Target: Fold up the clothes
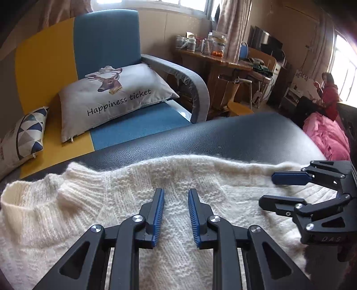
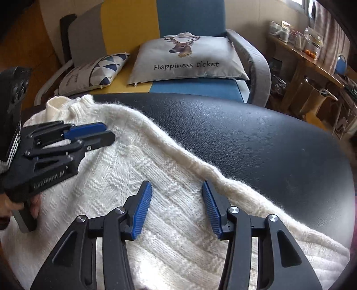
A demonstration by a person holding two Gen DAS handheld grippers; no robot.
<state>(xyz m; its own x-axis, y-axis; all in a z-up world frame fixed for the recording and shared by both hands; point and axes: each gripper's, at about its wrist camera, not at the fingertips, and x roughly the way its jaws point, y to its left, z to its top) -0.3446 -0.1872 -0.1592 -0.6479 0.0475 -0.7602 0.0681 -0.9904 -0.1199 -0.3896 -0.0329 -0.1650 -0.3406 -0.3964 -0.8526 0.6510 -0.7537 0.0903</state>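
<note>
You are hovering both the left gripper (image 1: 175, 214) and right gripper (image 2: 177, 206) spread and empty over the sweater (image 2: 125, 169); its fuzzy edge, mid-frame, risks snagging.

L gripper (image 1: 175, 196) black w/ ribbed blue pads, silver screws, R gripper (image 2: 177, 189) same, white lettering

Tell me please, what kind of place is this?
Most likely a lived-in home room. A blue and yellow sofa holds a deer cushion, a wooden table is crowded with jars, and a white sweater lies on a black padded surface.
</note>
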